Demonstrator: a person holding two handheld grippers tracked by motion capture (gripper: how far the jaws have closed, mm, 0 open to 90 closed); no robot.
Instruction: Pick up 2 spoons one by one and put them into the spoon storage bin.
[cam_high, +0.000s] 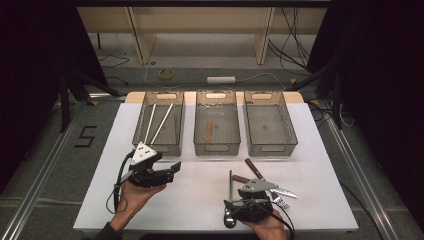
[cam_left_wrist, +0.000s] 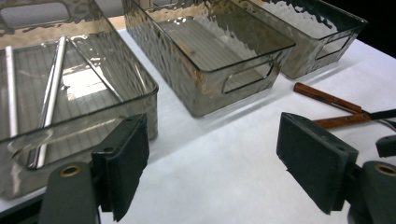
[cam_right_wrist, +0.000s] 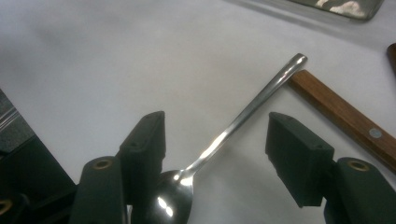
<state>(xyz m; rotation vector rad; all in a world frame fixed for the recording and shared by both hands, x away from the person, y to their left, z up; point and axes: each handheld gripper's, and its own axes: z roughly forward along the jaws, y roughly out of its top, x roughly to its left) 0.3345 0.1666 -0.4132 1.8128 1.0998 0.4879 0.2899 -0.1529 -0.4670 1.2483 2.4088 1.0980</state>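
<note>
Clearly the spoon (cam_right_wrist: 233, 126) is light, stiff and slippery; take its thin handle crosswise. Right hand-held gripper (cam_right_wrist: 215, 144) straddles it, jaws wide; left hand-held gripper (cam_left_wrist: 212, 158) wide, empty.

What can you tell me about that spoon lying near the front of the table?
The spoon looks like polished metal, shiny and mirror-like, with a rounded bowl and a slim, slightly curved handle that widens at its tip. It lies flat on the white table, near the front edge, handle pointing toward the bins. The right gripper stands over it, jaws open on either side of the neck, not pressing it. The handle's tip lies right by a wooden knife handle; whether they touch I cannot tell.
</note>
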